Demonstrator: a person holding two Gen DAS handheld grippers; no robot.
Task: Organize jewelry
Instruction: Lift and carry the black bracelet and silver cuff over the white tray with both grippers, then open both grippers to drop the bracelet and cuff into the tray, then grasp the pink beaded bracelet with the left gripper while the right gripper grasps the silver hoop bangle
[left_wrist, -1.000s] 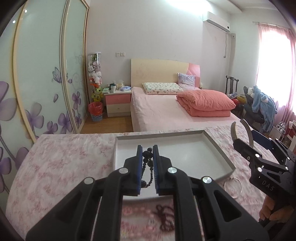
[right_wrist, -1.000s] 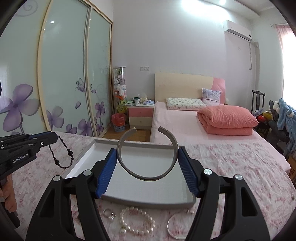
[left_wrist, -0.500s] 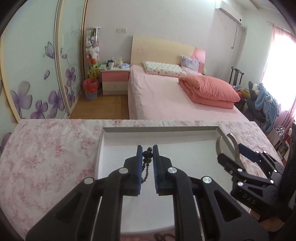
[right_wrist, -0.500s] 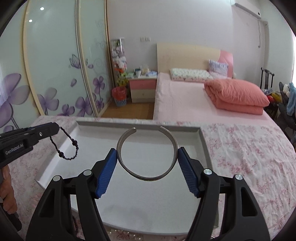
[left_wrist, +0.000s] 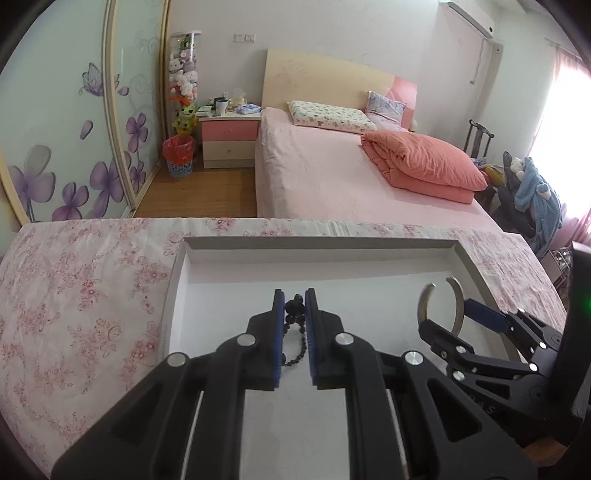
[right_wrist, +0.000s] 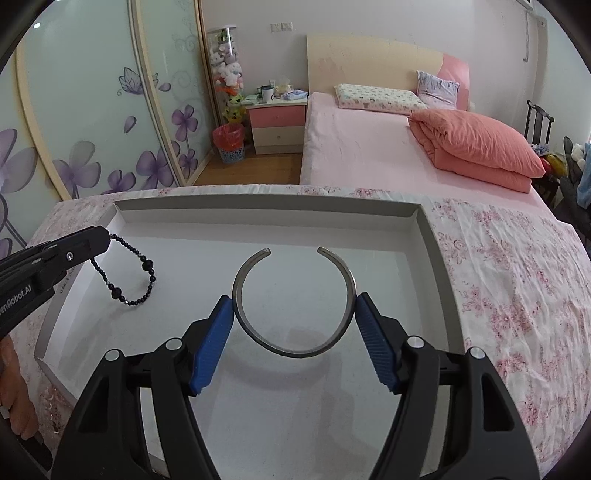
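My left gripper (left_wrist: 294, 301) is shut on a black bead bracelet (left_wrist: 295, 334), which hangs over the left part of the white tray (left_wrist: 317, 245). In the right wrist view the left gripper (right_wrist: 99, 236) comes in from the left with the bead bracelet (right_wrist: 138, 280) dangling just above the tray floor. My right gripper (right_wrist: 294, 308) is shut on an open silver bangle (right_wrist: 293, 345), held over the middle of the tray (right_wrist: 269, 211). The bangle (left_wrist: 458, 306) and the right gripper (left_wrist: 447, 317) show at the right of the left wrist view.
The tray lies on a table with a pink floral cloth (right_wrist: 509, 280). Behind it are a pink bed (left_wrist: 354, 173), a nightstand (left_wrist: 229, 138) and sliding wardrobe doors (left_wrist: 55, 110). My hand (right_wrist: 16, 402) shows at the lower left.
Both grippers have moved forward and down over the tray with their jewelry. The pearl bracelet, rings and thin bangle in front of the tray have dropped out of view.
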